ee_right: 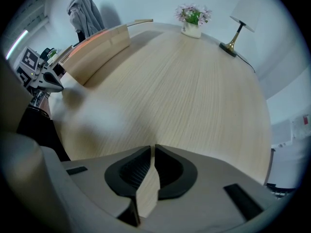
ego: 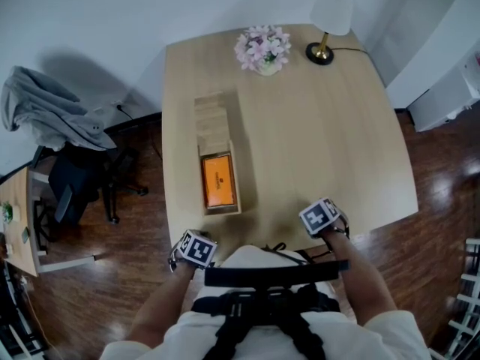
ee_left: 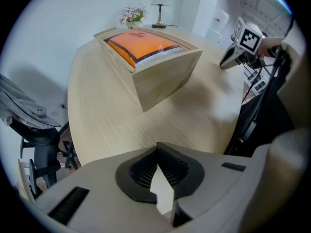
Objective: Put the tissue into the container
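Observation:
A long open wooden container (ego: 215, 122) lies on the left half of the pale wood table (ego: 322, 133). An orange tissue pack (ego: 218, 180) sits in its nearest compartment; the farther compartments look empty. In the left gripper view the orange tissue pack (ee_left: 141, 45) fills the container (ee_left: 165, 79) up to the rim. My left gripper (ego: 196, 248) hovers at the table's near edge, just short of the container, shut and empty (ee_left: 157, 152). My right gripper (ego: 322, 217) is at the near edge further right, also shut with nothing between its jaws (ee_right: 153, 154).
A vase of pink flowers (ego: 262, 49) and a small lamp (ego: 330, 21) stand at the table's far edge. A chair draped with grey cloth (ego: 52, 111) is on the floor to the left. White furniture (ego: 450, 88) stands to the right.

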Demonstrator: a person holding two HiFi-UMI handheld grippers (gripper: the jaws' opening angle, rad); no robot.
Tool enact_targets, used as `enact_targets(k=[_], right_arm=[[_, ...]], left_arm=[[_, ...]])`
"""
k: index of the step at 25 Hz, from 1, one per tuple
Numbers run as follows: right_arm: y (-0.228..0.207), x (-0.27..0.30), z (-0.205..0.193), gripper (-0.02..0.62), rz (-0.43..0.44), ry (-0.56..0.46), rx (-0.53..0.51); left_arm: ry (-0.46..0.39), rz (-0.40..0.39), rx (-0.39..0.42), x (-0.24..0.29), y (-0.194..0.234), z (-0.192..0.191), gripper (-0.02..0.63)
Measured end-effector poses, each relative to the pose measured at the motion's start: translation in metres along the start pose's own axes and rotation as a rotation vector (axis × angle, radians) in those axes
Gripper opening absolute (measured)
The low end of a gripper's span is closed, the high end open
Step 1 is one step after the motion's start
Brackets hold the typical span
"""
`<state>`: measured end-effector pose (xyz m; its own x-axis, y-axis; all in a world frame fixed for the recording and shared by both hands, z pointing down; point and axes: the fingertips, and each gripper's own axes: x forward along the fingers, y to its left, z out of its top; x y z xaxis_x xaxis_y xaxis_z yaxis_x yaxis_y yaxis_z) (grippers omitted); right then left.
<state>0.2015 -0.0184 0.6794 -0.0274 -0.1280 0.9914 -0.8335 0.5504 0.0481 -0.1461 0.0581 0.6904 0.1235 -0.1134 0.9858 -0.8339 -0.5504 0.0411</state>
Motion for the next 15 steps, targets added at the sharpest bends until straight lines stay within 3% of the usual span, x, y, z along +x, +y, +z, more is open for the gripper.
enact_targets(k=[15], right_arm=[[-0.0004,-0.0023,-0.0017,0.032,0.000,-0.001,0.005]], left_arm=[[0.012,-0.015,0.012,0.0014,-0.0054,-0.0019,0.000]])
